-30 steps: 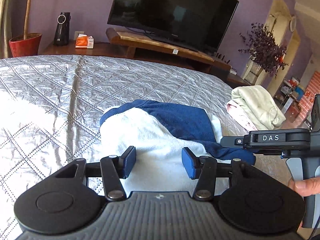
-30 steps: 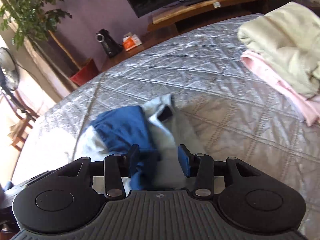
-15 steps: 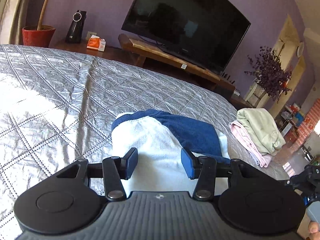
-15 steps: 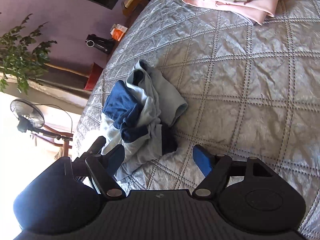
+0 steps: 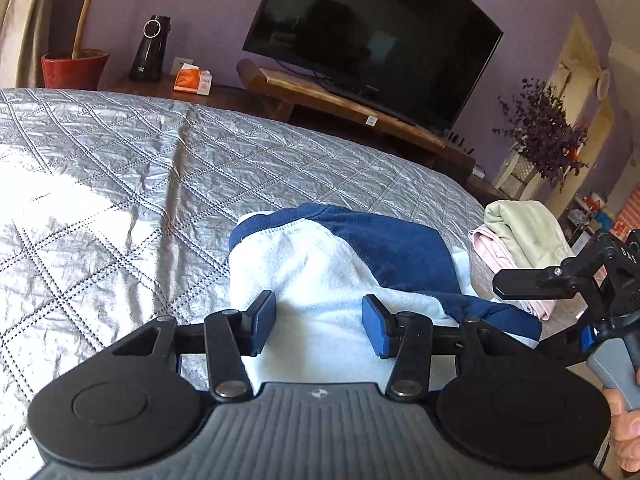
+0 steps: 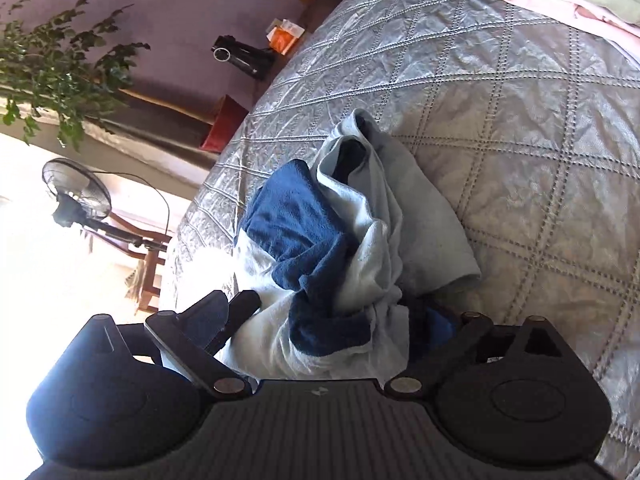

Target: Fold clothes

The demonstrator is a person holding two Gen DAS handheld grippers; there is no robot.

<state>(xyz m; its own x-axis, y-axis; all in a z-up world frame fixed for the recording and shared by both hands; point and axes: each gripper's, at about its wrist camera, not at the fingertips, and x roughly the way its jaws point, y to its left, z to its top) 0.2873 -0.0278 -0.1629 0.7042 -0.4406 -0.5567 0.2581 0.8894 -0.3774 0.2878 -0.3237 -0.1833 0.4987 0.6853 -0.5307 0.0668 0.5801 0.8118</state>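
1. Your left gripper (image 5: pixel 319 322) has its jaws parted and empty, hovering over the near end of the white-and-navy garment (image 5: pixel 340 264).
2. Your right gripper (image 6: pixel 340 320) is spread wide, straddling the garment's bunched near end, gripping nothing.
3. The garment lies crumpled on the silver quilted bed (image 5: pixel 120 168), apart from the folded pile (image 5: pixel 520 236) at the bed's edge.

Quilted silver bed (image 5: pixel 168 168) (sunlit), bearing crumpled blue-white garment (image 5: pixel 340 264) and folded clothes pile (image 5: pixel 520 232).
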